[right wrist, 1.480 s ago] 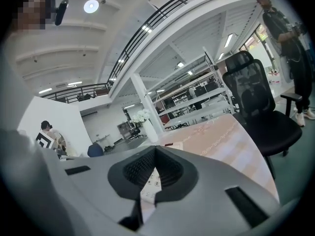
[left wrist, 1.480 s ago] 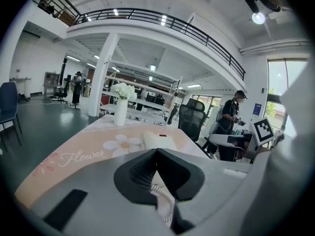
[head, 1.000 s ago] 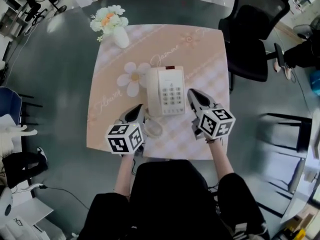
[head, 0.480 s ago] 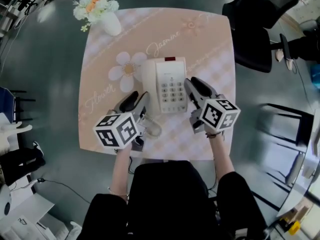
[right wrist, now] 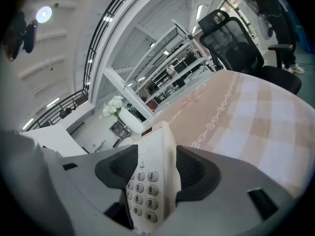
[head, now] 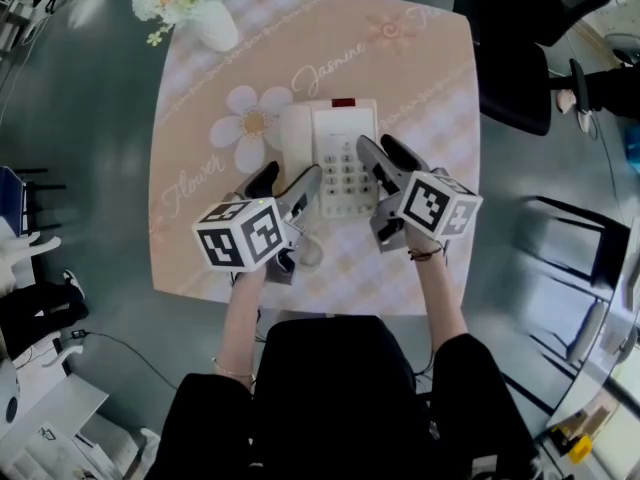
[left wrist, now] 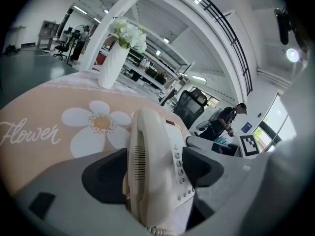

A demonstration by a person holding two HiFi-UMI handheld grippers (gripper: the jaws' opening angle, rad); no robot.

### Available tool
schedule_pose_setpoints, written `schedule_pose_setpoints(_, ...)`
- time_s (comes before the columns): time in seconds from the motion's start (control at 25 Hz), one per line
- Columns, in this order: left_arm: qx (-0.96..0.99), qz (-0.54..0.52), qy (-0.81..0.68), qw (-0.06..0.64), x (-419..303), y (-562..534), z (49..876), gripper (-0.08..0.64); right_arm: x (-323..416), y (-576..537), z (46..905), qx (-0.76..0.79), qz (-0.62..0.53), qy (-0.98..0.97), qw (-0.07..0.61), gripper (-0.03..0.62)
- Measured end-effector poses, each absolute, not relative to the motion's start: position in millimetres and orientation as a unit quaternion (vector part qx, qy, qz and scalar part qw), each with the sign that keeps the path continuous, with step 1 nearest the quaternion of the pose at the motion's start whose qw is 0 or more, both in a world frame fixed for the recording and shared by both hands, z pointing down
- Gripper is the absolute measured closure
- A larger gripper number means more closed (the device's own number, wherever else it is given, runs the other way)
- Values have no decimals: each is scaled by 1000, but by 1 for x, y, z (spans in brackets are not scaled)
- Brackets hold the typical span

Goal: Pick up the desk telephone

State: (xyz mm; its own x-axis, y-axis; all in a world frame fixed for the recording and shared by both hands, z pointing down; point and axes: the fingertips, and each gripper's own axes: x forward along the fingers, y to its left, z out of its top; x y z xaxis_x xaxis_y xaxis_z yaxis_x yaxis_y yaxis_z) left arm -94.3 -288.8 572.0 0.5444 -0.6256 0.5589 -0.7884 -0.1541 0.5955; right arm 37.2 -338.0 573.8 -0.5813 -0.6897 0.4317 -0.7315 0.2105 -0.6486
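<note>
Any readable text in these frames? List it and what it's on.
"Flower": tablecloth, script.
"Jasmine": same tablecloth, head view.
"2 3 5 6 8 9 0 #": keys of the telephone, right gripper view.
Small print above the keys: too small to read.

Even, bright light from a ceiling lamp; both gripper views bulge fisheye with black corners.

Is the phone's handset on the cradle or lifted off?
On the cradle: the handset rests along the left side of the desk telephone, not raised.
</note>
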Motion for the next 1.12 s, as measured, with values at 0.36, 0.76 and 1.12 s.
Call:
schedule_pose_setpoints(0.36, 742, 114, -451, 483, -87, -293, 596, 222, 27, -344, 589, 449, 460, -764, 51, 367)
schedule_pose_setpoints(0.76, 741, 129, -425, 504, -78, -293, 605, 222, 24, -344, 598, 438, 480, -758, 56, 368)
schedule_pose_setpoints(1.12, 734, 142, -435, 502, -80, -292, 606, 224, 25, -344, 597, 451, 476, -753, 59, 368)
